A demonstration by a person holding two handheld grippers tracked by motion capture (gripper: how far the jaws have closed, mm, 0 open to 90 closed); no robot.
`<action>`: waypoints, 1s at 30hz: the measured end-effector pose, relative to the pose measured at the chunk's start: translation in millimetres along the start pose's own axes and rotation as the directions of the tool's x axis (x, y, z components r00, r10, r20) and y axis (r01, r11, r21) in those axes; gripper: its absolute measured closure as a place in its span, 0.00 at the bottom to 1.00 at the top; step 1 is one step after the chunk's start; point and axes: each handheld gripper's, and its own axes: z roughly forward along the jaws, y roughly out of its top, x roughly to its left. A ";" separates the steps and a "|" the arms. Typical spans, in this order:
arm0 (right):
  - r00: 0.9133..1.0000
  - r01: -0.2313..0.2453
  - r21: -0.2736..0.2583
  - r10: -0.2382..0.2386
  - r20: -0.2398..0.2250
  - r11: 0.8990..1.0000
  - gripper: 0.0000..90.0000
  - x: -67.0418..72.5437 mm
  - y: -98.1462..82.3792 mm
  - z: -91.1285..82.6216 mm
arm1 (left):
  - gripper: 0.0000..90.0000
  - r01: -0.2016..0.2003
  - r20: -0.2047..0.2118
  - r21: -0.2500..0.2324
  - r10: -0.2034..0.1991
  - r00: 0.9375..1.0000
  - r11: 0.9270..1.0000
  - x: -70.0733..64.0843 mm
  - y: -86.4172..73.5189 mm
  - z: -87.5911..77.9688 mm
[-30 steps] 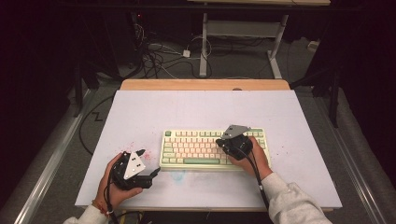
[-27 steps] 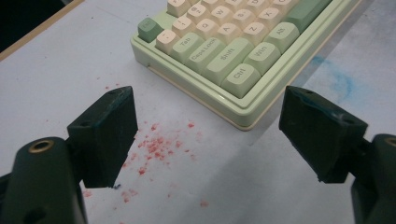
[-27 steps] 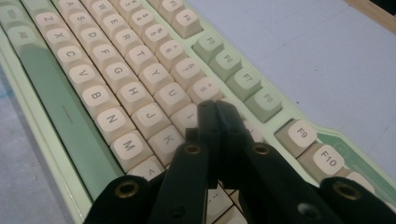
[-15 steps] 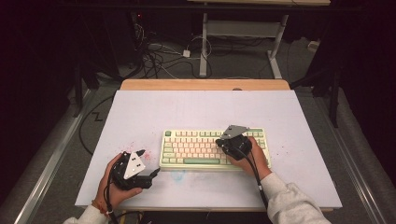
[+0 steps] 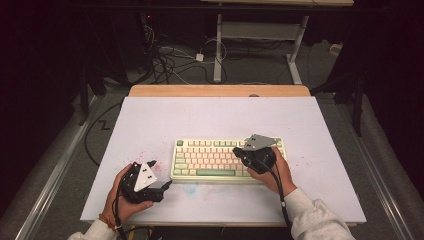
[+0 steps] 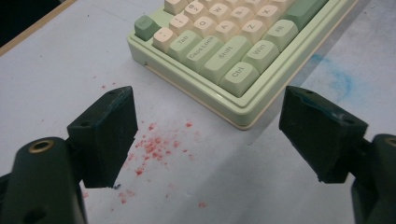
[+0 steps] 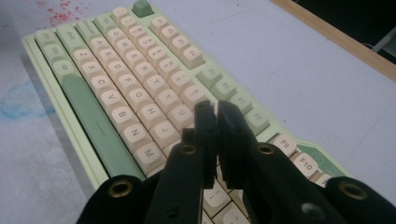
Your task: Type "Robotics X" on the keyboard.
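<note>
A pale green keyboard [image 5: 225, 160] with cream and green keys lies near the front middle of the white table [image 5: 215, 120]. My right gripper [image 5: 239, 151] hovers over the keyboard's right half, its jaws pressed together with nothing between them; in the right gripper view its tips [image 7: 215, 109] hang just above the cream letter keys [image 7: 140, 107]. My left gripper [image 5: 167, 184] rests on the table off the keyboard's front left corner. In the left gripper view its jaws stand wide apart [image 6: 208, 133], empty, facing the keyboard's corner [image 6: 233, 70].
Red specks [image 6: 154, 144] dot the table surface by the keyboard's left corner, and a faint blue smear [image 6: 336, 79] marks the table in front of it. A wooden strip [image 5: 220, 90] edges the table's far side. Cables [image 5: 170, 60] and a desk frame lie on the floor beyond.
</note>
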 end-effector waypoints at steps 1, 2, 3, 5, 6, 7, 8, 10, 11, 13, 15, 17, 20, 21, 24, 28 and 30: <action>1.000 0.002 -0.004 -0.002 0.000 1.000 0.95 0.1 0.2 -1.3 | 0.20 0.001 0.001 0.000 -0.001 1.000 1.000 0.1 -0.1 0.3; 1.000 0.002 -0.010 -0.002 -0.001 1.000 0.94 0.4 0.3 -2.6 | 0.20 0.000 0.003 0.001 0.000 1.000 1.000 0.2 -0.2 0.6; 1.000 0.005 -0.017 -0.005 0.002 1.000 0.93 0.6 0.4 -3.7 | 0.20 0.001 0.003 0.002 -0.001 1.000 1.000 0.2 -0.3 0.9; 1.000 0.005 -0.026 -0.005 -0.002 1.000 0.89 0.7 0.5 -6.0 | 0.20 0.001 0.007 0.004 -0.001 1.000 1.000 0.1 -0.5 1.3; 1.000 0.001 -0.028 -0.001 -0.001 1.000 0.86 0.8 0.5 -7.3 | 0.20 0.000 0.006 0.006 0.000 1.000 1.000 0.1 -0.6 1.4; 1.000 0.000 -0.034 0.000 0.003 0.999 0.84 0.5 0.4 -8.7 | 0.20 0.000 0.006 0.005 0.000 1.000 1.000 0.2 -0.6 1.4; 1.000 -0.003 -0.038 0.003 0.003 0.999 0.82 0.4 0.2 -10.0 | 0.20 0.002 0.008 0.005 -0.002 1.000 1.000 0.2 -0.7 1.4; 1.000 -0.001 -0.048 0.001 0.009 0.999 0.74 0.4 0.0 -13.0 | 0.20 -0.001 0.009 0.007 0.001 1.000 1.000 0.2 -0.8 1.5; 1.000 -0.002 -0.053 0.002 0.013 0.999 0.70 0.4 -0.1 -14.3 | 0.20 -0.002 0.008 0.009 0.002 1.000 1.000 0.1 -0.7 1.6; 1.000 -0.003 -0.063 0.004 0.019 0.998 0.60 0.8 -0.6 -17.0 | 0.20 -0.002 0.010 0.010 0.002 1.000 1.000 -0.1 -0.7 1.6; 0.999 -0.006 -0.073 0.008 0.037 0.997 0.52 1.1 -1.2 -19.6 | 0.20 -0.003 0.009 0.010 0.003 1.000 1.000 -0.2 -0.4 1.4; 0.999 -0.014 -0.088 0.017 0.033 0.996 0.44 1.1 -2.2 -23.2 | 0.20 -0.001 0.008 0.008 0.001 1.000 1.000 0.0 -0.2 1.1; 0.998 0.002 -0.116 0.006 0.068 0.993 0.36 3.9 -3.6 -30.7 | 0.19 0.008 0.006 0.001 -0.008 1.000 1.000 0.2 0.0 0.7; 0.996 0.006 -0.120 0.004 0.084 0.993 0.34 5.1 -3.7 -33.3 | 0.19 0.013 0.006 0.001 -0.013 1.000 1.000 0.2 0.1 0.6; 0.994 0.018 -0.145 -0.003 0.107 0.989 0.31 7.4 -5.5 -42.1 | 0.19 0.025 0.005 -0.003 -0.025 1.000 1.000 -0.1 0.5 0.3; 0.993 0.015 -0.162 0.005 0.119 0.987 0.28 8.6 -9.8 -53.1 | 0.20 0.040 0.022 -0.024 -0.040 0.999 0.999 0.5 1.3 -2.1; 0.992 0.017 -0.163 0.003 0.123 0.986 0.28 8.9 -13.3 -58.1 | 0.20 0.039 0.024 -0.027 -0.038 0.999 0.999 0.2 2.2 -3.3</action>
